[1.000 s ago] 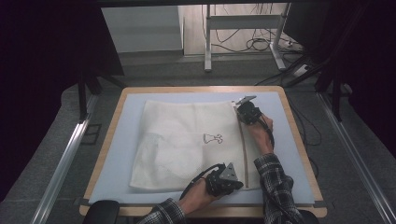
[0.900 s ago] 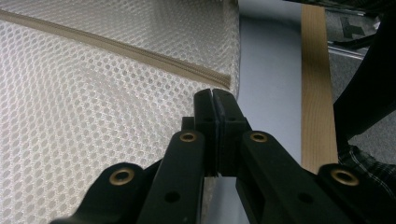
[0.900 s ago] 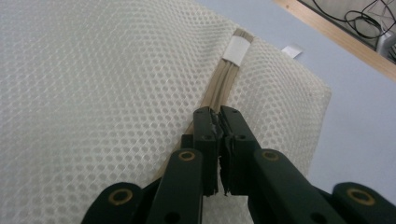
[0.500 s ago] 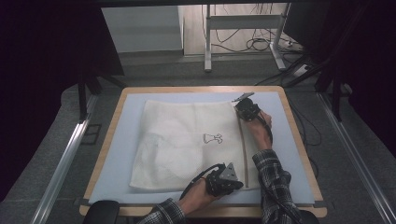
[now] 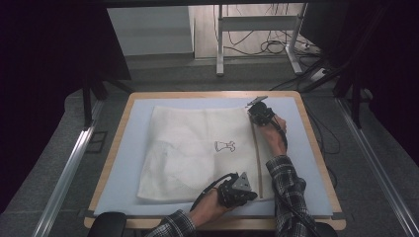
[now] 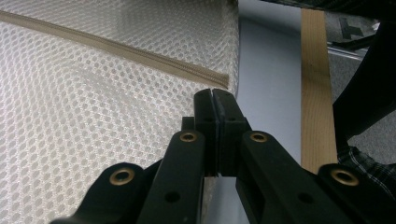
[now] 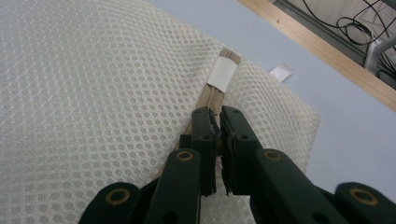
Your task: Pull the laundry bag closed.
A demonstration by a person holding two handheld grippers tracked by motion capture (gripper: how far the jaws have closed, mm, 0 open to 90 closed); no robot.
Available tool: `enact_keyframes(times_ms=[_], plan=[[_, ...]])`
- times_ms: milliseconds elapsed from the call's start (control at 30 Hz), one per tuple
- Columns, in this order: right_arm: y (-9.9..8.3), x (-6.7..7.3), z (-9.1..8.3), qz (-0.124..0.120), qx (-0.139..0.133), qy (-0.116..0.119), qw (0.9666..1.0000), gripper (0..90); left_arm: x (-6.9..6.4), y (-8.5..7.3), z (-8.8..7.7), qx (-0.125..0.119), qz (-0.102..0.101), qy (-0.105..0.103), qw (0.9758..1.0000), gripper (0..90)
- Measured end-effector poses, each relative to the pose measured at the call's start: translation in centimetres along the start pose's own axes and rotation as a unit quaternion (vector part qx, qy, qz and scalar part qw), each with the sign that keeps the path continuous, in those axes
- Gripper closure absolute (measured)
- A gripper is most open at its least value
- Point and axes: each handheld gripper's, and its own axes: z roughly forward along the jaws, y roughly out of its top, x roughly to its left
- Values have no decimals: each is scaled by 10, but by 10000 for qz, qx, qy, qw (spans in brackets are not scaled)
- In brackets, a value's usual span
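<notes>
One table [image 5: 316, 163] with a wooden rim carries one pale blue mat [image 5: 123, 163]; on the mat lies one white mesh bag [image 5: 197, 148], spread flat and taking up the middle and right of the mat; it bears one small dark printed figure [image 5: 225, 146] near its centre. One beige zip [image 5: 257, 153] runs along the bag's right side, its long axis going from the near edge of the table to the far edge; its far end carries one white tag [image 7: 221, 73]. Two grippers work on it; the left gripper [image 5: 245, 189] sits at the zip's near end, jaws pressed together on the mesh edge just past where the zip stops [image 6: 212, 100]; the right gripper [image 5: 257, 114] sits at the far end, jaws pinched on the zip just short of the tag [image 7: 215, 122].
</notes>
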Motion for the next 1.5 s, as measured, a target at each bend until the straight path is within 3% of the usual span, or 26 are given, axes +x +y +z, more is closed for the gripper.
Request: enact_keyframes(times_ms=[400, 700, 800, 1033, 1300, 1500], plan=[[10, 0, 8, -57, 24, -144, 9999, 841, 0, 0, 0, 0, 14, 7, 10000, 892], [13, 0, 16, -59, 84, -142, 9998, 836, -2, 0, 0, -15, 40, 46, 10000, 892], [13, -1, 15, 39, 97, -88, 9999, 829, -3, 0, 0, 4, 106, 107, 9999, 889], [10, 1, 10, 76, 19, -112, 9999, 766, -4, 0, 0, -47, 43, 120, 9999, 878], [7, 0, 1, 198, -32, 38, 9998, 650, -3, 0, 0, -10, 74, 190, 9998, 843], [3, 2, -3, 306, -131, 160, 9993, 591, -4, 0, -1, -54, 0, 329, 9994, 768]])
